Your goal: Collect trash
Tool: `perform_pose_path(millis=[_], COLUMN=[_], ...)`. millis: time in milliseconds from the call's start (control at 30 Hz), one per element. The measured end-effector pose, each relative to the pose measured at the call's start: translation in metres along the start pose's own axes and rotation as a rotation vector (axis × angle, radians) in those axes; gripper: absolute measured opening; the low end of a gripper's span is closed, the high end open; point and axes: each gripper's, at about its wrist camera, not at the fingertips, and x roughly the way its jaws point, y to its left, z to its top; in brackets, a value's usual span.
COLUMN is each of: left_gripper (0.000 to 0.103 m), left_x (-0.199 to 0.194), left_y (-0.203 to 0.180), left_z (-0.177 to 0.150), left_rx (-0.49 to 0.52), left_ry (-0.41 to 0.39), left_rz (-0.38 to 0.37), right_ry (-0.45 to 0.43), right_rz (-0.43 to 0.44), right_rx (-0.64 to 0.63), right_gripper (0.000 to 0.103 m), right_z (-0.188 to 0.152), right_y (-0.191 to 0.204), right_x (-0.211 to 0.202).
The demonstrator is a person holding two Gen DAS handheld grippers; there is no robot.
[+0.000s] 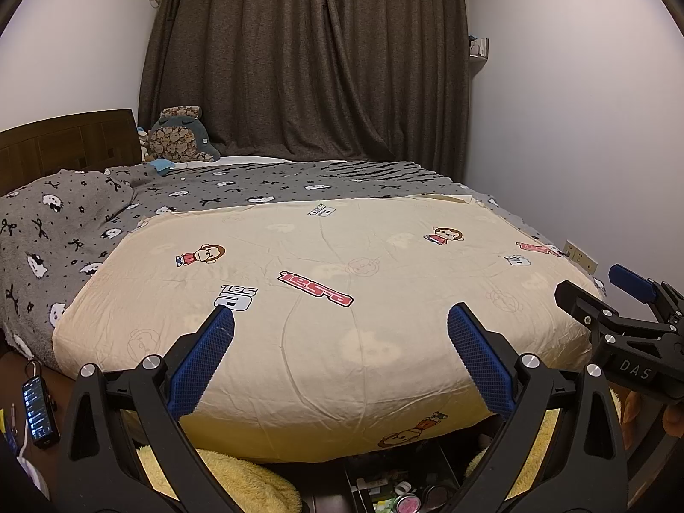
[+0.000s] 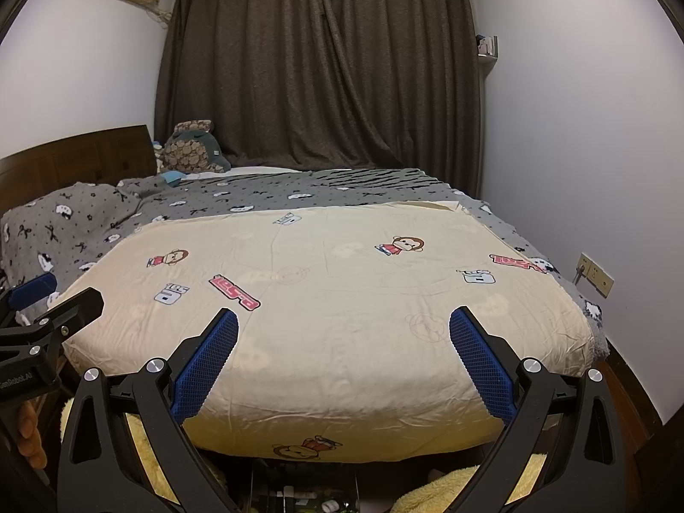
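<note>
Trash is not visible; left gripper (image 1: 340, 320) and right gripper (image 2: 343, 320) gape above quilt (image 1: 325, 256).

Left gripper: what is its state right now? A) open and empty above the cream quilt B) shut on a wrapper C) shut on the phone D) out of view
A: the left gripper has its blue fingers spread apart with nothing between them, above the cream quilt.

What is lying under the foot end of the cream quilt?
Below the cream quilt a yellow fluffy blanket and a dark box of small items show; farther under is covered.
</note>
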Motion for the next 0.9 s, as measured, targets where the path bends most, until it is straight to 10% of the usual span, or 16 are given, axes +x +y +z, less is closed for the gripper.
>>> perform_pose_path(millis=[900], left_gripper=[0.095], left_x=[0.0012], left_y=[-0.0005], left_z=[-0.0005], left_rx=[0.001], left_ry=[0.007], left_rz=[0.006], right_ry=[0.004], right_rz=[-0.002], right_rx=[0.001], right_gripper=[0.099], right_z=[-0.0001], right_y=[-0.0010], right_x=[0.0009])
